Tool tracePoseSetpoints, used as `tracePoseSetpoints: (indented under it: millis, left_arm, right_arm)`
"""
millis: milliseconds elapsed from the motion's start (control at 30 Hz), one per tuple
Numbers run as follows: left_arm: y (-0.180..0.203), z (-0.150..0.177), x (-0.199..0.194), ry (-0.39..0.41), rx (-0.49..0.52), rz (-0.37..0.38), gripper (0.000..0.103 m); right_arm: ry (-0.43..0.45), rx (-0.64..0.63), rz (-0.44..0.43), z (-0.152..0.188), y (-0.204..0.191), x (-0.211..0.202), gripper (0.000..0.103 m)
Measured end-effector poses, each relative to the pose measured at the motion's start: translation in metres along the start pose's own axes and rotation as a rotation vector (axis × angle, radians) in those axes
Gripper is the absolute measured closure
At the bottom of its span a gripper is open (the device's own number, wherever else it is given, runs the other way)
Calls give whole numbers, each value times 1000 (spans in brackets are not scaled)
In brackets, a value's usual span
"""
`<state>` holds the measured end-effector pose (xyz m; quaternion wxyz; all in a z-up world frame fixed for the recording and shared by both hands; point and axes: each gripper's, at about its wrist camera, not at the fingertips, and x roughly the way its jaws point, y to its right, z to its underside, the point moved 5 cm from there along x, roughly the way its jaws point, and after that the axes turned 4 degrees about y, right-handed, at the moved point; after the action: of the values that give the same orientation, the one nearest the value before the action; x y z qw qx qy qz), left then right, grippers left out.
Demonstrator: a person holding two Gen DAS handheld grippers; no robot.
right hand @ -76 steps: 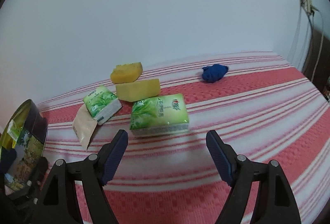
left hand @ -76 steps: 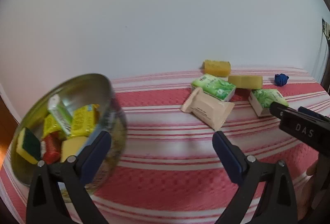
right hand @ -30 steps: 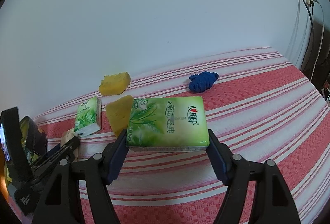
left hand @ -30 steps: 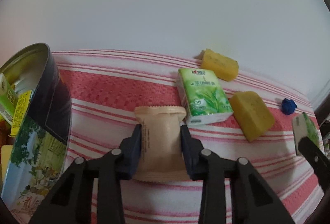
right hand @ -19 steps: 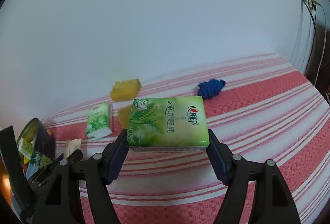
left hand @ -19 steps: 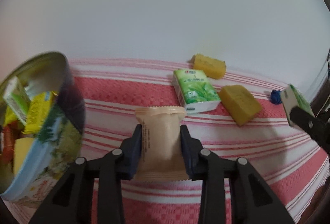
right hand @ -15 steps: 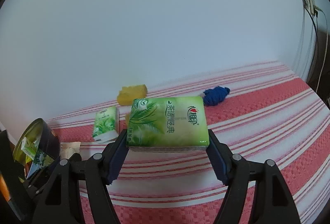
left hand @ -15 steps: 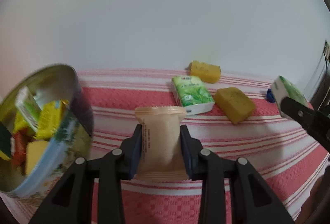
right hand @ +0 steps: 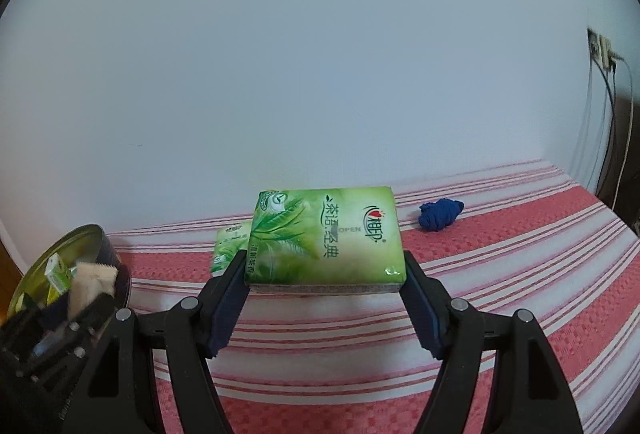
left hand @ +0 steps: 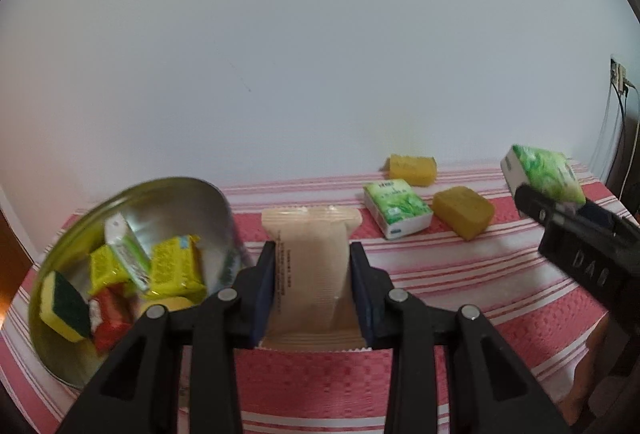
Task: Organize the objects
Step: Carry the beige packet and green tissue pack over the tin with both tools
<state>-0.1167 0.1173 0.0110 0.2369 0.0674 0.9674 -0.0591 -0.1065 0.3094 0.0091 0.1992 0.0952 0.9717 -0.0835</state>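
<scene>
The red-and-white striped bench (left hand: 460, 274) fills both views, but only the left wrist view looks down into the round tin (left hand: 132, 258) at its left end, where a sponge (left hand: 66, 308) with a dark green face, yellow packets (left hand: 176, 270), a red packet (left hand: 110, 320) and a small green-and-white pack (left hand: 126, 250) lie jumbled; from the right wrist view the tin (right hand: 108, 254) shows mostly its dark outer wall. The left view alone shows two yellow sponges (left hand: 462, 212) lying near the far edge beside a small green tissue pack (left hand: 396, 208), the latter half hidden in the right view. The right view alone shows a crumpled blue cloth (right hand: 440, 214) lying apart toward the far right. The right tool (right hand: 326, 290) pinches a large tissue pack (right hand: 326, 234) by its short ends, held level above the bench, its green leaf-printed top with white lettering facing up. The left tool (left hand: 312, 290) is pressed onto a beige pouch (left hand: 310, 270) with crimped, serrated ends and fine print down one side, held upright just right of the tin.
</scene>
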Motion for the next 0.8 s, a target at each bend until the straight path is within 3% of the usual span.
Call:
tracePoseSetpoints:
  millis: [333, 800]
  left_arm:
    - [-31, -7, -11, 41, -18, 4, 69]
    - [-107, -20, -20, 72, -80, -43, 69]
  right_arm:
    - [49, 27, 39, 11, -18, -32, 29]
    - [71, 13, -73, 16, -106, -52, 29]
